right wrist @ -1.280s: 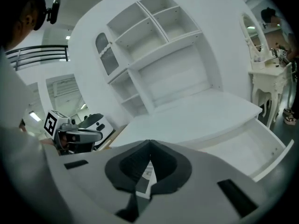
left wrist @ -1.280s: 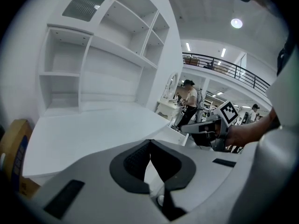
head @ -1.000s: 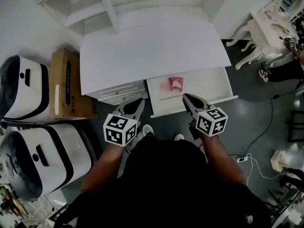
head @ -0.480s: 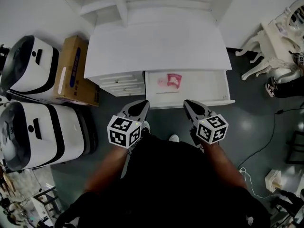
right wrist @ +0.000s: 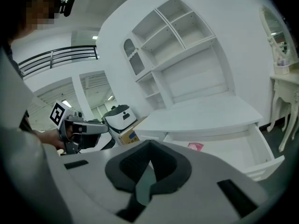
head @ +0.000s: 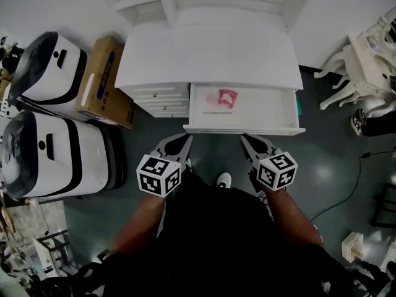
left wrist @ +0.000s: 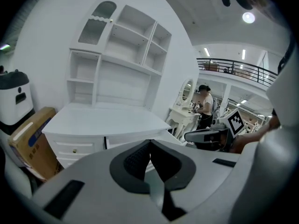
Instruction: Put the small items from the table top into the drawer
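A white desk (head: 210, 51) stands ahead, and no loose item shows on its top. Its right drawer (head: 244, 129) is pulled out, with a pink item (head: 226, 98) lying at the back left inside. The right gripper view also shows this pink item (right wrist: 195, 146) in the drawer (right wrist: 254, 143). Both grippers hang over the dark floor, short of the drawer front. My left gripper (head: 184, 140) is shut with nothing in it. My right gripper (head: 246, 140) is shut and holds nothing either. Each gripper view shows the jaws meeting, the left gripper (left wrist: 149, 146) and the right gripper (right wrist: 149, 148).
Two white-and-black machines (head: 46, 67) (head: 52, 153) and a cardboard box (head: 105, 82) stand left of the desk. A bank of small drawers (head: 158, 99) sits under the desk's left half. White ornate furniture (head: 368, 60) is at the right, a cable (head: 346, 184) on the floor.
The desk and drawer have slid up and away in the head view as I backed off. Both grippers stay shut and now sit farther from the drawer front.
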Motion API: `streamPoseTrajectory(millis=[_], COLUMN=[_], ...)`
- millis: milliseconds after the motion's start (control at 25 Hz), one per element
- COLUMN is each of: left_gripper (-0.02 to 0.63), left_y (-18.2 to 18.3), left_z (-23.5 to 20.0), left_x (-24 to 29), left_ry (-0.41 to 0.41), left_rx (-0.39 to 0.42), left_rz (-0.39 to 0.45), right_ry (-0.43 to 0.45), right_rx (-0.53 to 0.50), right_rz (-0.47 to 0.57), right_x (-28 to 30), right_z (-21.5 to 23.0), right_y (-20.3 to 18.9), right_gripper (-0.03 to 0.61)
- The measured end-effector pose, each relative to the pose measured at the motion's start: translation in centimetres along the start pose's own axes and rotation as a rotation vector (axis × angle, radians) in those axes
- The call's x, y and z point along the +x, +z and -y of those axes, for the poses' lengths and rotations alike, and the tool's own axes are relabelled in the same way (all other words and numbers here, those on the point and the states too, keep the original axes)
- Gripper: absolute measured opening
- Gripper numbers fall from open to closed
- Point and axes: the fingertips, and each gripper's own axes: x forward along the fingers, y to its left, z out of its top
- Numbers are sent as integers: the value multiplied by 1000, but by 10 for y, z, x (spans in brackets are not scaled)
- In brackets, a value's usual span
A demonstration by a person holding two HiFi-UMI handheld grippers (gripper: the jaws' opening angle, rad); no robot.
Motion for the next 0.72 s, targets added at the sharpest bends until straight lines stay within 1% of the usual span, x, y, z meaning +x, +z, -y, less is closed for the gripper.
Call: streamPoseTrajectory(millis=[200, 520, 720], left_gripper=[11, 11, 11], left_y=[-3, 7, -8], left_z=[-6, -27, -44], left_x=[-4, -9, -20], left_ry=[-1, -43, -69], left_rx=[-3, 21, 25], left_rz=[-10, -20, -52], right_ry=[1, -47, -84], right_rx=[19, 38, 38], right_rz=[5, -9, 8], right_x=[0, 16, 29], right_z=[-11, -26, -44], right_y=[-3, -11, -14], right_gripper=[28, 28, 28])
